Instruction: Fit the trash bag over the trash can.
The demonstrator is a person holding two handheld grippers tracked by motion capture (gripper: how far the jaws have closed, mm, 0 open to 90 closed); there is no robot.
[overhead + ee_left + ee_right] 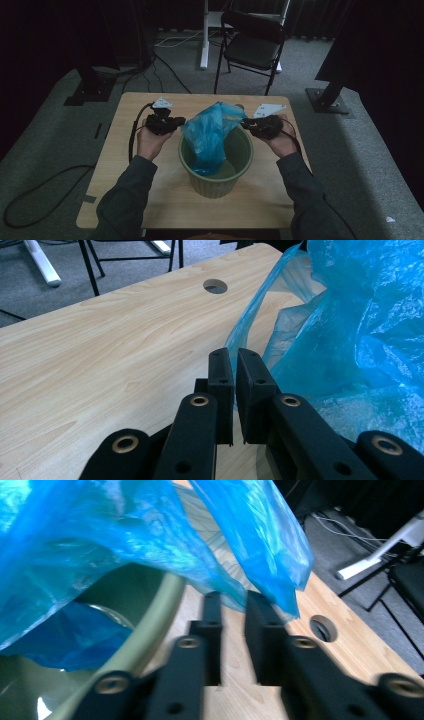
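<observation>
A blue plastic bag (210, 135) stands in a green round bin (215, 186) in the middle of the wooden table (150, 200). My left gripper (177, 122) is at the bag's left upper edge. In the left gripper view its jaws (234, 352) are almost together, pinching the thin edge of the bag (360, 315). My right gripper (247, 123) is at the bag's right upper corner. In the right gripper view its jaws (232, 597) stand a little apart, and the bag's edge (100, 540) drapes over the fingertips above the bin's rim (160, 610).
A round cable hole (239, 106) lies in the table behind the bin. A black folding chair (252, 42) and a white stand leg (204, 45) are on the carpet beyond the table. Cables run over the floor at the left.
</observation>
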